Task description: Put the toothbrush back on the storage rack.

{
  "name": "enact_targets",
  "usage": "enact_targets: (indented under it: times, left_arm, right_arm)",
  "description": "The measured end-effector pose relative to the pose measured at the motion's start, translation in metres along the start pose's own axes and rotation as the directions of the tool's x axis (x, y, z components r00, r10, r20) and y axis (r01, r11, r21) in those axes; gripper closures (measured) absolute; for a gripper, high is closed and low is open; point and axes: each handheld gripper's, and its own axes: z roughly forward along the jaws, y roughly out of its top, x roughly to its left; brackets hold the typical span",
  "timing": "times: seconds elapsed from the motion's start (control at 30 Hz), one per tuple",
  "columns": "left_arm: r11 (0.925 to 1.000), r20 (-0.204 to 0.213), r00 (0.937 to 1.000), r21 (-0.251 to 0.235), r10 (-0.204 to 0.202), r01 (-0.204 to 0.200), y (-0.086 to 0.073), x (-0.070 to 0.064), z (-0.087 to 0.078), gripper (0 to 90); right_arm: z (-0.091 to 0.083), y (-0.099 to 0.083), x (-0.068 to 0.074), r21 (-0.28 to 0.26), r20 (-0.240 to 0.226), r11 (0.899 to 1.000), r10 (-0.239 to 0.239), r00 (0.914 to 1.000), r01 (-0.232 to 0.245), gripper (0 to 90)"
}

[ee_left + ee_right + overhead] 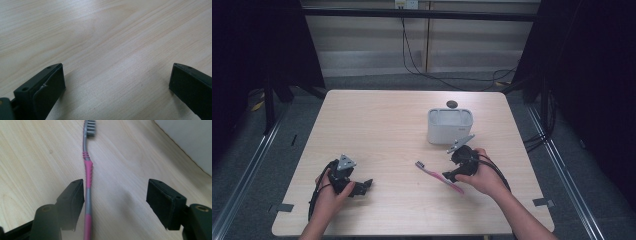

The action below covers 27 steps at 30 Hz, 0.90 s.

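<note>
Pink and grey, the toothbrush (pixel 439 176) lies flat on the wooden table (pixel 382 125), bristle head pointing away from me and to the left, handle running back under my right hand (pixel 482 175). I can read no brand or writing on it, nor on anything else on the table.

My right gripper (pixel 451 176) sits low over the handle with its 2 jaws spread wide. In the right gripper view the toothbrush (pixel 87 182) passes between them, just beside the left jaw and well apart from the other; whether it touches the near jaw I cannot tell. Nothing is clamped. The right hand wraps the gripper body from behind, wrist angled in toward the table's middle, cable looping around the back of the hand.

A white rectangular holder (pixel 450 125) stands upright just beyond that hand, and a small dark disc (pixel 452 104) lies behind it.

My left gripper (pixel 364 186) rests near the front left of the table, well apart from the toothbrush, jaws pointing right. In the left gripper view its 2 jaws stand wide over bare wood. The left hand (pixel 329 192) grips it from below.
</note>
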Motion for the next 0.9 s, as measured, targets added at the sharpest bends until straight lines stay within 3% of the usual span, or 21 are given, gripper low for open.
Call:
enact_targets:
  times: [0.17,0.23,0.47,0.63,0.73,0.9]
  left_arm:
    - [1.0000,-0.001,1.0000,0.000,0.000,0.000,0.000,0.000,0.000,0.0]
    - [1.0000,0.000,1.0000,0.000,0.001,-0.001,0.000,0.000,0.000,0.0]
    - [1.0000,0.001,1.0000,0.000,0.001,-0.001,0.000,0.000,0.000,0.0]
    - [1.0000,0.003,1.0000,-0.002,0.002,-0.002,0.000,0.000,0.001,0.0]
    - [1.0000,0.003,1.0000,-0.002,0.002,-0.002,0.001,0.000,0.001,0.0]
    - [1.0000,0.003,1.0000,0.001,0.005,-0.005,0.001,0.001,0.001,0.0]
  right_arm:
    - [0.007,0.010,0.005,0.019,-0.019,1.000,-0.015,0.9997,0.016,35.0]
    - [0.013,0.015,0.009,0.048,-0.024,0.998,-0.045,0.9987,0.046,36.3]
    - [0.026,0.026,0.015,0.102,-0.059,0.992,-0.071,0.9957,0.077,42.8]
    - [0.033,0.037,0.016,0.175,-0.079,0.980,-0.077,0.9939,0.090,46.3]
    - [0.034,0.041,0.015,0.184,-0.089,0.977,-0.091,0.9919,0.106,48.7]
    - [0.040,0.050,0.017,0.251,-0.098,0.960,-0.106,0.9896,0.128,53.1]
